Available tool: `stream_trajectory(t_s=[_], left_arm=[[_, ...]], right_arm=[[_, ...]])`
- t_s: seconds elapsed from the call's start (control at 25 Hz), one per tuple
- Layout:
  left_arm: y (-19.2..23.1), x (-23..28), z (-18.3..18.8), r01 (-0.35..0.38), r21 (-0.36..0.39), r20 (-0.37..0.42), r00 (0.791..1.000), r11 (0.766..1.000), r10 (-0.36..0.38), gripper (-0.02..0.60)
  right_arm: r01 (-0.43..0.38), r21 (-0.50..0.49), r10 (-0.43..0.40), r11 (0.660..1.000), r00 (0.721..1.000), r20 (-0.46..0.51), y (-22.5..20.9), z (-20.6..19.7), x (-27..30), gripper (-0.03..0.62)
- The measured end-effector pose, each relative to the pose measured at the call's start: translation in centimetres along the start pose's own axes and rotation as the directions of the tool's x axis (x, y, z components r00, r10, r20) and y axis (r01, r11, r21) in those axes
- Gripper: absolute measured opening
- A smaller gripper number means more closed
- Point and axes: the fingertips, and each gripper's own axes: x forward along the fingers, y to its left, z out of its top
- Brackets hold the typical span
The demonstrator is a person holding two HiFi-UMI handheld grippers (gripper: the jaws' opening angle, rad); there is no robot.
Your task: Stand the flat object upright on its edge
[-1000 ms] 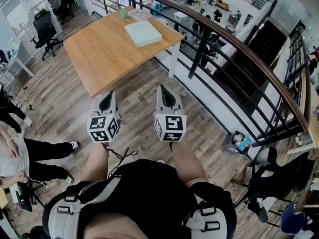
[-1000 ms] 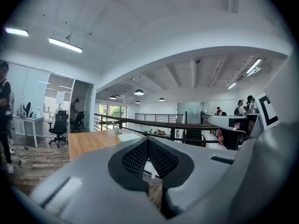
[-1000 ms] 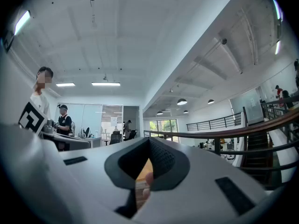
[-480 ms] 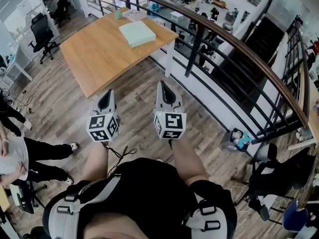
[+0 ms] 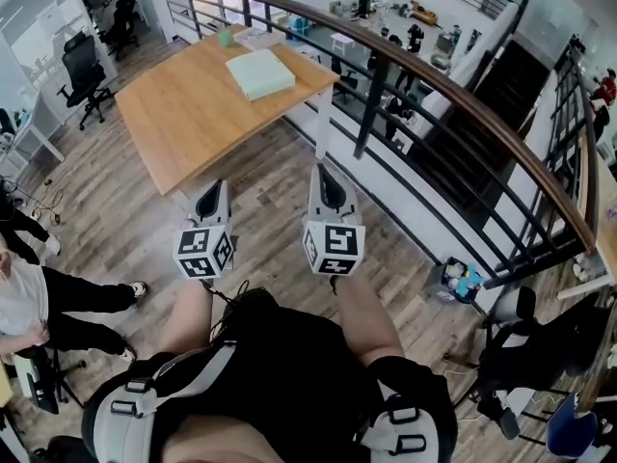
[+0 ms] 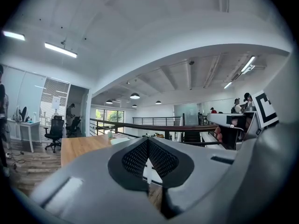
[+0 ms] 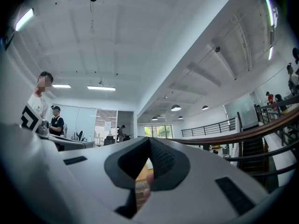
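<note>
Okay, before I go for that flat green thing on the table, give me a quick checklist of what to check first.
1. Target in view: the flat green object lies flat on the table, not yet on its edge. Ok.
2. Left gripper empty: jaws together, nothing between them. Ok.
3. Right gripper empty: jaws together, nothing between them. Ok.
4. Jaws open for a grasp: both are shut. Not ok.
5. Close enough to the table: both grippers are over the floor, short of the table's near edge. Not ok.
6. Room around the target: the green cup stands apart from it, at the far end. Ok.
</note>
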Motion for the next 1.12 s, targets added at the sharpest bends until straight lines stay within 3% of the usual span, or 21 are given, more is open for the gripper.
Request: stream_trajectory(t_s=[0.56,0.8,1.12], left_arm=[[0.4,6.8,0.4,0.019,-0.021,0.057,0.998,1.000,-0.018,0.003],[2.4,13.3,-0.9,0.018,0.008,0.037,0.999,1.000,-0.018,0.003],[8.1,24.3,-3.1,0.017,-0.020,-0.038,0.999,1.000,-0.018,0.003]], right_arm=[[-0.020,0.000,0.020,1.000,1.000,0.004,-2.7,-1.2,5.8,-0.003],[-0.029,-0.006,0.028,1.000,0.999,-0.031,-4.4,-3.7,12.5,-0.003],[-0.059,0.023,0.061,0.998,0.993,-0.103,-5.3,-8.2,24.5,-0.003]])
